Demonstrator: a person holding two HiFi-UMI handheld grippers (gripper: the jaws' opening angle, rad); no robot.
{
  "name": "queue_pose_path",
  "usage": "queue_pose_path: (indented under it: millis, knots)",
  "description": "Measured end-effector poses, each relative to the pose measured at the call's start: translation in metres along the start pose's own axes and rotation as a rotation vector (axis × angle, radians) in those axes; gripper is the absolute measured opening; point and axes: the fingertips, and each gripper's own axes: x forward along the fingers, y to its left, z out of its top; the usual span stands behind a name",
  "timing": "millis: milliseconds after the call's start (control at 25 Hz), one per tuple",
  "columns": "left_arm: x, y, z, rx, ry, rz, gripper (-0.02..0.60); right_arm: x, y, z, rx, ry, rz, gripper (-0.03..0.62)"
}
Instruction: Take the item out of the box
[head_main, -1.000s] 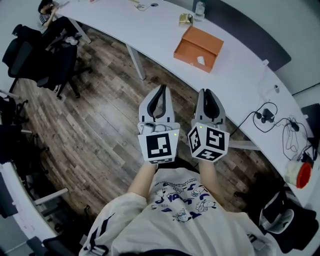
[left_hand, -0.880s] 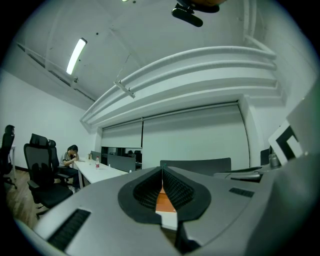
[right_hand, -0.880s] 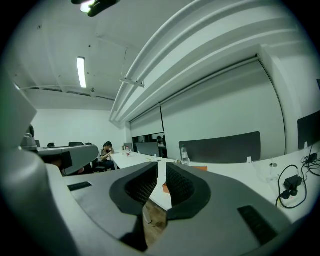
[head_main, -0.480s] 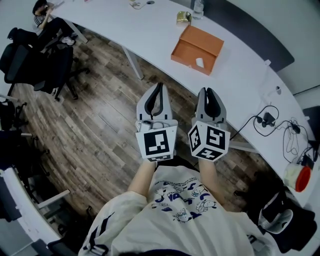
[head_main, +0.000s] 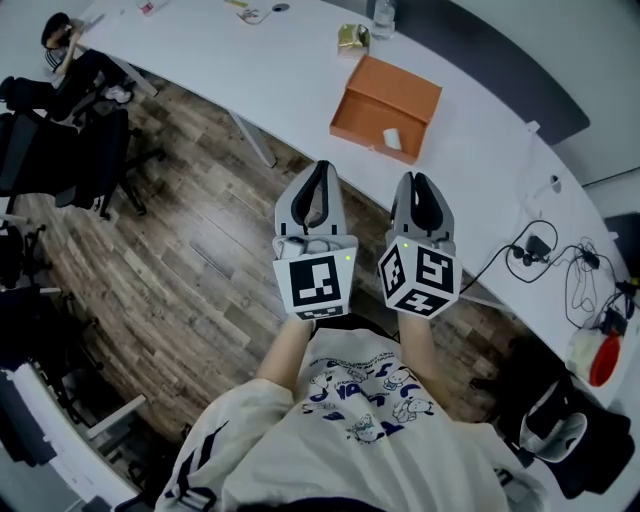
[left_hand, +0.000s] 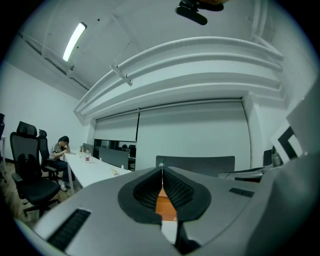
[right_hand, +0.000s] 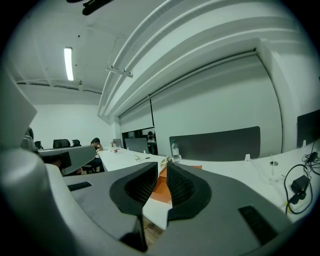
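An open orange box (head_main: 386, 92) lies on the long white table (head_main: 300, 70), with a small white item (head_main: 392, 139) in its near corner. Both grippers hang side by side in front of the person's chest, over the wooden floor, short of the table's edge. My left gripper (head_main: 321, 168) is shut with nothing in it, and so is my right gripper (head_main: 417, 179). In the left gripper view the orange box (left_hand: 165, 206) shows through the slit below the touching jaw tips. The right gripper view shows the box (right_hand: 161, 191) just behind its closed jaws.
A water bottle (head_main: 381, 17) and a gold packet (head_main: 350, 39) stand beyond the box. Cables and a plug (head_main: 536, 244) lie on the table at the right, near a red and white roll (head_main: 597, 353). Black office chairs (head_main: 70, 140) stand at the left, where a person (head_main: 57, 32) sits.
The box and table have slid lower and leftward in the head view, so they look slightly nearer. Both grippers stay shut and side by side.
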Motion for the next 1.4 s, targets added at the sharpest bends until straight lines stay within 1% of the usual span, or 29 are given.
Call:
queue_pose_path:
  millis: [320,480,800,1120,1400]
  knots:
    - [0.062,0.016,-0.006,-0.003,0.025,-0.025,0.018,0.061,-0.01,0.001,-0.002,0.032,-0.036,0.054]
    - [0.092,0.023,-0.007,-0.017,0.032,-0.038,0.018,0.088,-0.013,0.006,0.001,0.043,-0.051,0.054]
    - [0.144,0.027,-0.011,-0.016,0.058,-0.084,0.018,0.134,-0.024,0.007,0.013,0.075,-0.086,0.054]
    - [0.188,0.028,-0.027,-0.02,0.098,-0.138,0.018,0.169,-0.042,-0.003,0.033,0.116,-0.153,0.054]
    - [0.208,0.03,-0.042,-0.024,0.131,-0.174,0.018,0.181,-0.059,-0.02,0.025,0.171,-0.21,0.054]
